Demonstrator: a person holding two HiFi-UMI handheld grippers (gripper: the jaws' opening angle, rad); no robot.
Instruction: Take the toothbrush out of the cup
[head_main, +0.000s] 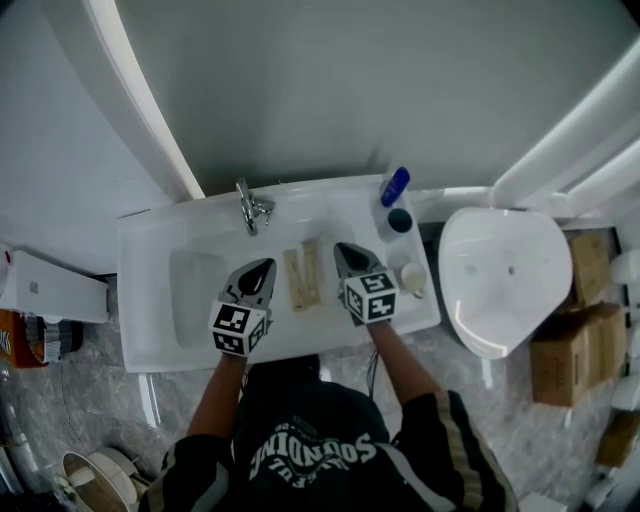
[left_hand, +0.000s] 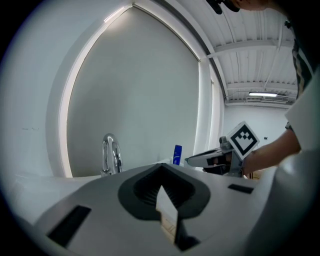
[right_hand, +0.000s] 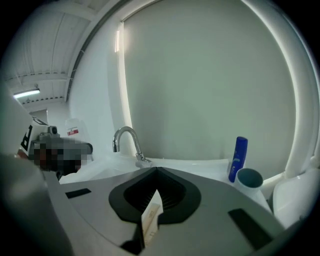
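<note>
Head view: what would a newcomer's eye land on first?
Two marker-cube grippers, the left gripper and the right gripper, both shut, hover over the white sink. Between them two tan packets lie on it. At its back right corner stand a blue bottle and the cup, which looks empty.

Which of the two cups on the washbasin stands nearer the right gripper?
The pale cup nearer the front, close beside the right gripper; the other cup, dark inside, stands farther back next to the blue bottle.
</note>
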